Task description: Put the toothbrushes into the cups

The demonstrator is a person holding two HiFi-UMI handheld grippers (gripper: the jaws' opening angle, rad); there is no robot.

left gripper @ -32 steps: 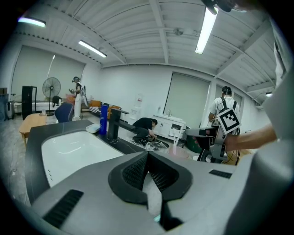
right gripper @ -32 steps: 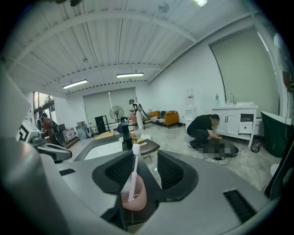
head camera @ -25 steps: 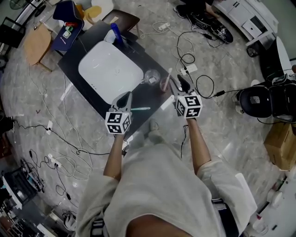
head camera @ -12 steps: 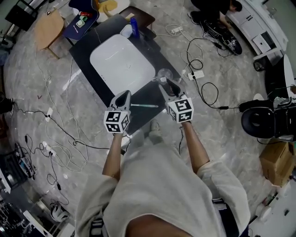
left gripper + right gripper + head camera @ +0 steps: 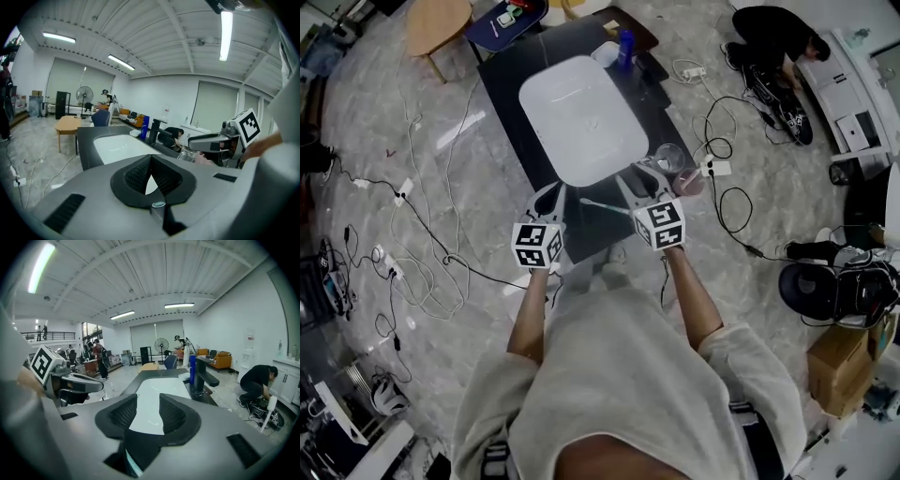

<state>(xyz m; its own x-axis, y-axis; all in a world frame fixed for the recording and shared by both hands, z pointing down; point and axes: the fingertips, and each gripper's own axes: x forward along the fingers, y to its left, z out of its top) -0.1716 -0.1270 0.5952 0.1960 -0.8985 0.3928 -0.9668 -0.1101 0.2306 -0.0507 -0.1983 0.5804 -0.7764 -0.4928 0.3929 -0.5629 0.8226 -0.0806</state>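
Note:
A pale teal toothbrush lies on the black counter, between my two grippers. The left gripper is left of it and its jaws meet at the tips, with nothing in them. The right gripper is over the counter's near right corner, just right of the brush. Its jaws stand apart, have just been closing a little, and hold nothing. A clear cup and a pink cup stand right of the right gripper. The clear cup also shows in the left gripper view.
A white basin fills the counter's middle, with a dark faucet and a blue bottle at its far end. Cables and power strips lie on the floor around. A person crouches at the far right.
My right gripper has swung left, away from the cups toward the lying toothbrush. The left gripper stays by the brush's left end. The head view has shifted over the counter.

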